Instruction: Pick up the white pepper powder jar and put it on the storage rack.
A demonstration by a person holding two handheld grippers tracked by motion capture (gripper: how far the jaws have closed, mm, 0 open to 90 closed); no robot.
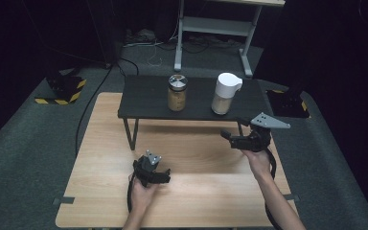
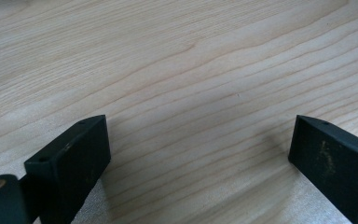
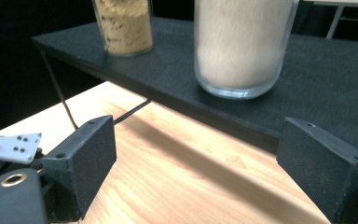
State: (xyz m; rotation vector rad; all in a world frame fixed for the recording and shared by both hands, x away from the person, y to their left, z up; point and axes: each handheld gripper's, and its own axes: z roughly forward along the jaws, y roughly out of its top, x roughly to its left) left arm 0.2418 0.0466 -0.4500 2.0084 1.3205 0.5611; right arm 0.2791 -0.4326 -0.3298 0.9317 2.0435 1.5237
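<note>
High view: I list a metal-lidded jar (image 1: 177, 92) and a white-lidded jar (image 1: 224, 93) on the black shelf (image 1: 143, 98). Right gripper view adds their powdery fill. My left gripper (image 1: 160, 176) and right gripper (image 1: 233, 128) are both released, over the wooden table (image 1: 100, 158).

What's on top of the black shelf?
Two containers stand on the black shelf: a glass jar of tan powder and a white-lidded jar of pale powder. Their bottoms hide the shelf beneath them.

No readable text, labels or numbers anywhere.
</note>
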